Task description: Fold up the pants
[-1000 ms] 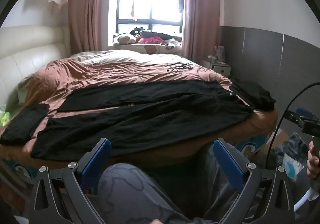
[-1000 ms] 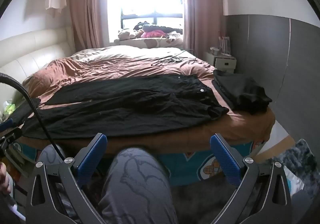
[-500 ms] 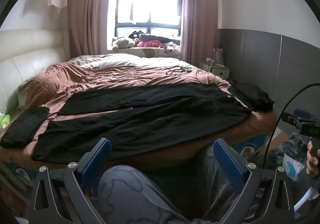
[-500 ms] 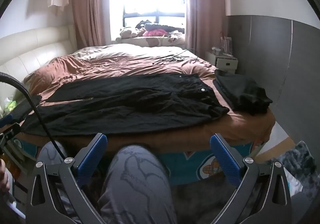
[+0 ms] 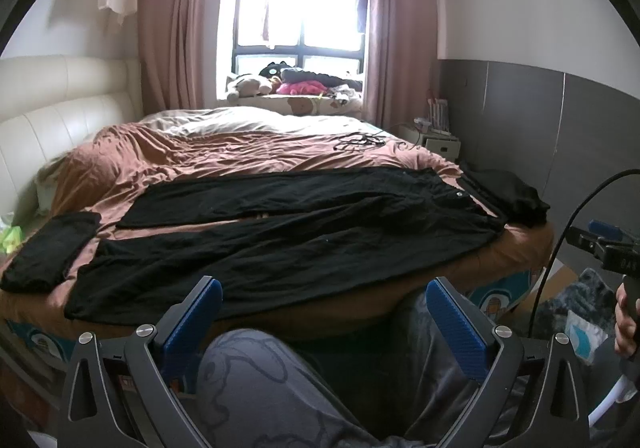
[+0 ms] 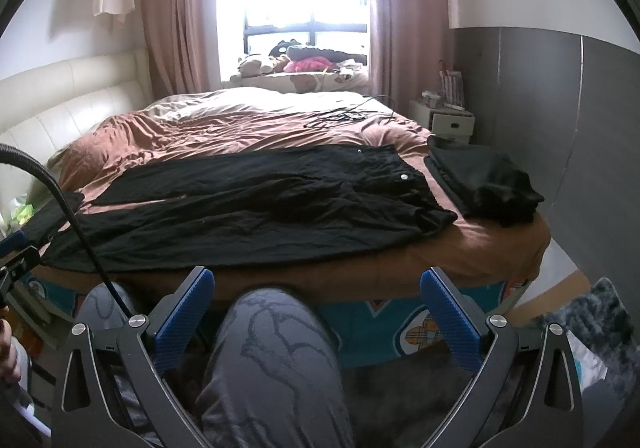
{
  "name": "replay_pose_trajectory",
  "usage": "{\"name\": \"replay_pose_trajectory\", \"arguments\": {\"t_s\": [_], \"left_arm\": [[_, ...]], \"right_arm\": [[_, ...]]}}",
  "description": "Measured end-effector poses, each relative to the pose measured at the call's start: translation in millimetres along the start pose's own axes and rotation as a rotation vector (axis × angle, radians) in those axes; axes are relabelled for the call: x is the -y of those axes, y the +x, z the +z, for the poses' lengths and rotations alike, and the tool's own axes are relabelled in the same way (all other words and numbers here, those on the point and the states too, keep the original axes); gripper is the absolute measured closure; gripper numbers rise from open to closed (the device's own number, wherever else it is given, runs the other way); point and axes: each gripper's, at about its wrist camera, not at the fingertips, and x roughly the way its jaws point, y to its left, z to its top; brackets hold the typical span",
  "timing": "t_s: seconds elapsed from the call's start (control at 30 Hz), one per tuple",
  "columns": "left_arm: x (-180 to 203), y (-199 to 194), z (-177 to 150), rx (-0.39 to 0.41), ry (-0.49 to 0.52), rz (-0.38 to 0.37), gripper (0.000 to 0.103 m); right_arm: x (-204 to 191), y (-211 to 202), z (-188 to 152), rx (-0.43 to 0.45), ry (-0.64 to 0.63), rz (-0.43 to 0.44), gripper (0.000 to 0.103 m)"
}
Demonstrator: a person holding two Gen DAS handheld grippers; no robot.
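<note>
Brown-sheeted bed [image 5: 224, 152] carries the long black fabric pants [image 5: 280, 240] spread flat along its near edge. Left gripper [image 5: 324, 318] and right gripper [image 6: 316, 308] hang spread, empty, short of that edge. Soft, limp, light cloth probably; pinch waistband or hems.

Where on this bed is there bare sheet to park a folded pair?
Free: the wide brown duvet beyond the spread black pants, short of the tangled cable; a strip between the waistband and the folded dark pile. Crowded: the near edge, with another folded black garment at left.
</note>
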Motion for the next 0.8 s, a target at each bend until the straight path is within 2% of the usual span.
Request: {"name": "replay_pose_trajectory", "arguments": {"t_s": [0.8], "left_arm": [[-4.7, -3.4, -4.3, 0.017, -0.017, 0.008, 0.000]], "right_arm": [[-3.0, -1.6, 1.1, 0.023, -0.016, -0.012, 0.000]]}}
